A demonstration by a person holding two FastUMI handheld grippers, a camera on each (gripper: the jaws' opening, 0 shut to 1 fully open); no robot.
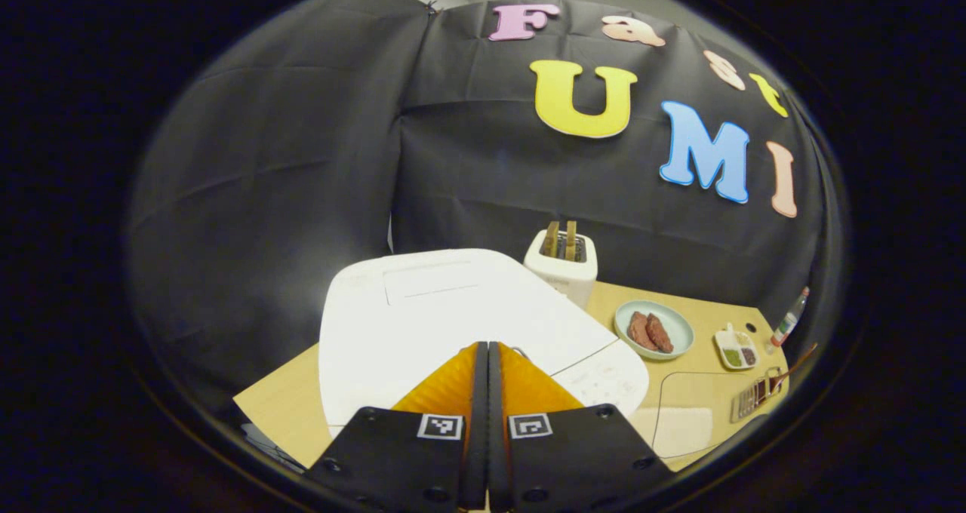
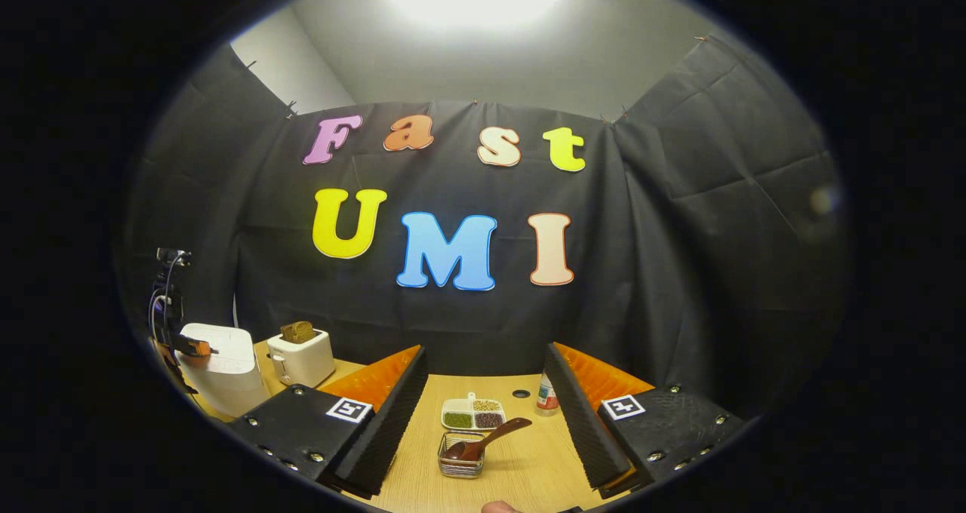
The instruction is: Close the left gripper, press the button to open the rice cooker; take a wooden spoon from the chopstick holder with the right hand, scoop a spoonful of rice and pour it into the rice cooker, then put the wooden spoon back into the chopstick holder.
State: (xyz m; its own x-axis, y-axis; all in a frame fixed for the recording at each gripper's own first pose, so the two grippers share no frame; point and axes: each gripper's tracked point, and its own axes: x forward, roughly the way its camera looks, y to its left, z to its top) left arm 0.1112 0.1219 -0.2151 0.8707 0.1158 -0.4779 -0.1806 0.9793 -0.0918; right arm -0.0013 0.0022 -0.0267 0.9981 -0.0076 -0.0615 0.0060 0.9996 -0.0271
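- So, my left gripper (image 1: 487, 347) is at the bottom centre of the left gripper view with its two fingers pressed flat together, holding nothing; the first step, closing it, looks done.
- Its tips hang just above the front of the large white rounded rice cooker (image 1: 423, 317), which fills the lower middle of that view. The lid lies flat and shut, so I judge the button press has not yet opened it. I cannot make out the button itself, nor whether the tips touch the lid.
- In the right gripper view the same rice cooker (image 2: 219, 373) sits at the lower left, lid down, with the left gripper (image 2: 192, 347) at its near edge.
- My right gripper (image 2: 484, 415) is spread wide and empty at the bottom of the right gripper view.
- Between its fingers, low in the frame, stands the small wire-mesh chopstick holder (image 2: 460, 464), with the dark brown wooden spoon (image 2: 490, 436) resting in it, handle slanting up to the right. The spoon is untouched.
- Just behind it sits the white divided dish of grains (image 2: 473, 415); which compartment holds the rice I cannot tell.
- Left to do, as I judge it: open the lid, take the spoon, scoop, pour, return the spoon.
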